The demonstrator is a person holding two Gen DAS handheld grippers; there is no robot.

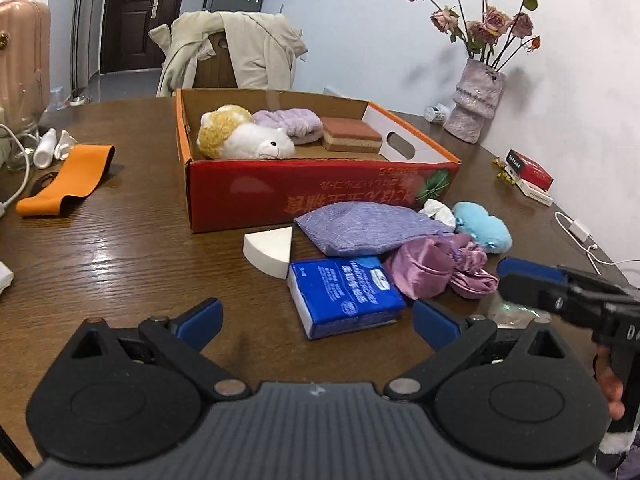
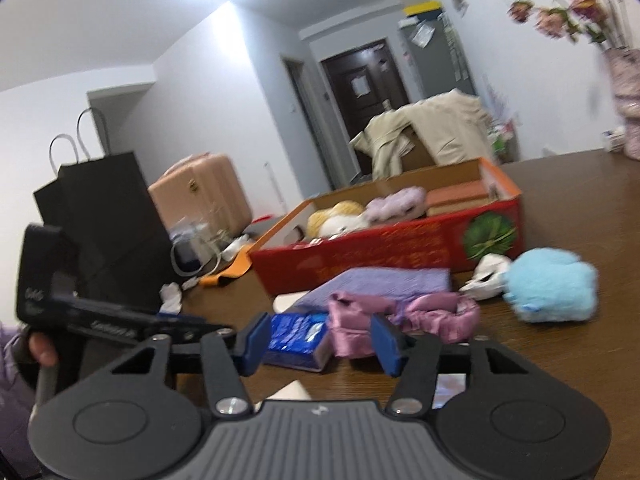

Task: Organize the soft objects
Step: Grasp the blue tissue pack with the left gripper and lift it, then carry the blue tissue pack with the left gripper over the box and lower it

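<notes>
red box [image 1: 320, 196], blue tissue pack [image 1: 344, 294], orange strap [image 1: 66, 180]

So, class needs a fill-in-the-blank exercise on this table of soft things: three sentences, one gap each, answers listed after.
1. The plush sheep lies inside the red ____.
2. The white wedge sponge rests on the table just left of the ____ tissue pack.
3. The vase by the wall holds dried ____.

Missing words: box; blue; roses

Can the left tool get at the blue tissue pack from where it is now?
Probably yes: the left tool stands open just short of the blue tissue pack, with only bare table between them.
</notes>
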